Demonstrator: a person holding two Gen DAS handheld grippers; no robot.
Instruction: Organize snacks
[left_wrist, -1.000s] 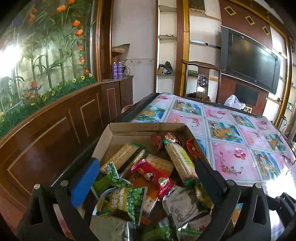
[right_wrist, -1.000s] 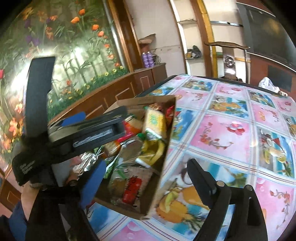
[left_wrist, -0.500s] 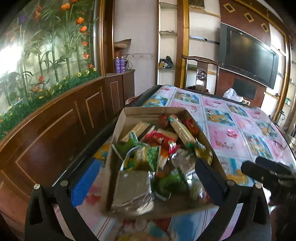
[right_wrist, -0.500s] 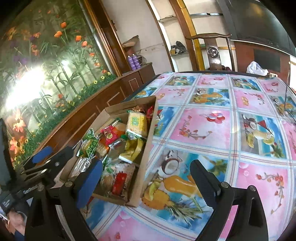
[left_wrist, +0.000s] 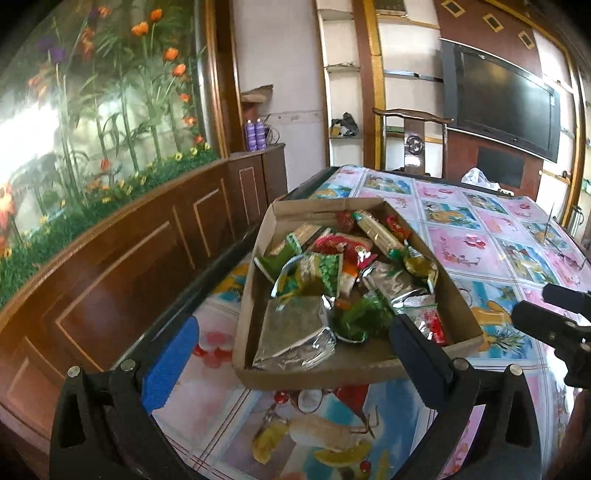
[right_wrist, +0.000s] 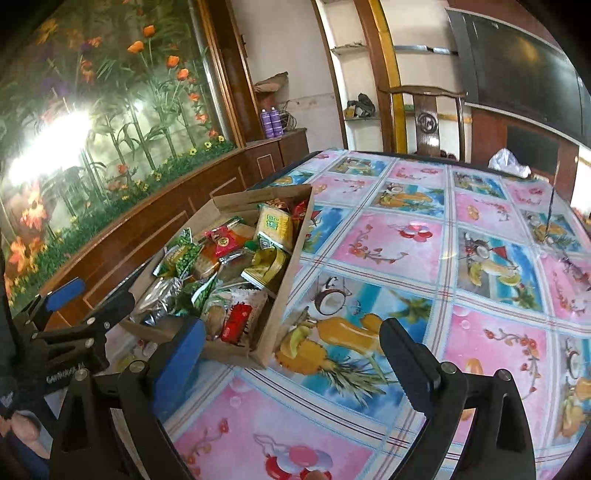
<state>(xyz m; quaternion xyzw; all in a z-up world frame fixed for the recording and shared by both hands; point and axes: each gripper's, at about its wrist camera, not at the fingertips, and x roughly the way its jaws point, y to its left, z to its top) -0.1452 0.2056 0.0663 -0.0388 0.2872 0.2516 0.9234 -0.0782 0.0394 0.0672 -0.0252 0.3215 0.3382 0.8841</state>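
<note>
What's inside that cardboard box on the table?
The box holds a loose heap of snack packets: a silver foil pack nearest, green ones, a red one, and a yellow cracker pack farther back. Whatever lies beneath the heap is covered.

One cardboard box (left_wrist: 354, 373) of mixed snack packets (left_wrist: 354, 273), two purple bottles (left_wrist: 255, 136), one television (left_wrist: 506, 105), one chair (left_wrist: 412, 136).

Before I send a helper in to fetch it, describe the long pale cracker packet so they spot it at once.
On the table with the pink-and-blue fruit-print cloth sits an open, shallow brown cardboard box of snack packets. The long pale yellow cracker packet lies at the far end, towards the right wall. Among crumpled green, red and silver bags, it alone is a straight pale bar.
</note>
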